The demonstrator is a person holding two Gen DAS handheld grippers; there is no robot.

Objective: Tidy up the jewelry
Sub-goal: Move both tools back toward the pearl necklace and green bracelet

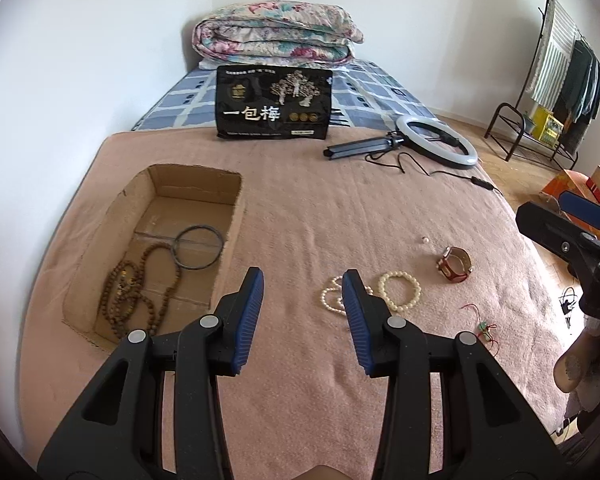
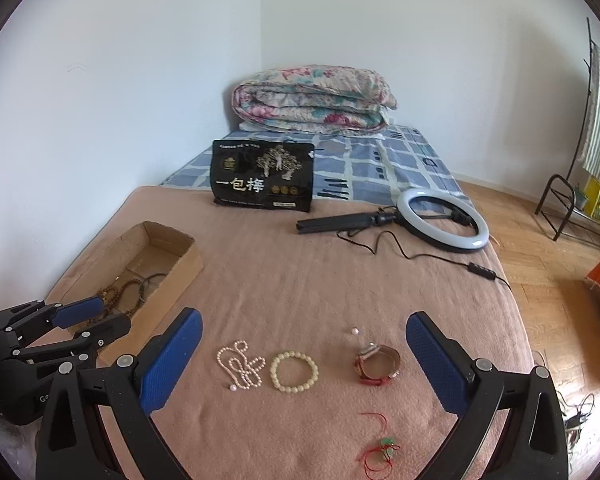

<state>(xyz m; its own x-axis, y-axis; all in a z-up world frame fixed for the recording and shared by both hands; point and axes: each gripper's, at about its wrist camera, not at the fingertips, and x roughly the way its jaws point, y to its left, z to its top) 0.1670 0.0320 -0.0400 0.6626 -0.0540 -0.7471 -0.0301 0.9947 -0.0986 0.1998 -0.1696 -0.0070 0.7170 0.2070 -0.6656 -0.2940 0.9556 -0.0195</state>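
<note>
A cardboard box [image 1: 228, 216] [image 2: 180, 264] on the pink blanket holds brown prayer beads [image 1: 132, 296] and a dark bangle [image 1: 198, 246]. On the blanket lie a pearl necklace [image 2: 240, 366] [image 1: 332, 296], a cream bead bracelet [image 2: 294, 372] [image 1: 400, 292], a red-strapped watch [image 2: 376, 364] [image 1: 456, 264], a small pearl [image 2: 355, 331] [image 1: 425, 240] and a red cord with a green charm [image 2: 384, 446] [image 1: 486, 326]. My left gripper [image 1: 304, 288] is open and empty, just right of the box. My right gripper [image 2: 304, 332] is open and empty above the loose jewelry.
A black snack bag [image 2: 262, 180] stands at the blanket's far edge. A ring light with tripod and cable [image 2: 440, 220] lies at the far right. A folded floral quilt [image 2: 312, 100] sits at the bed's head. A clothes rack [image 1: 560, 92] stands on the wood floor to the right.
</note>
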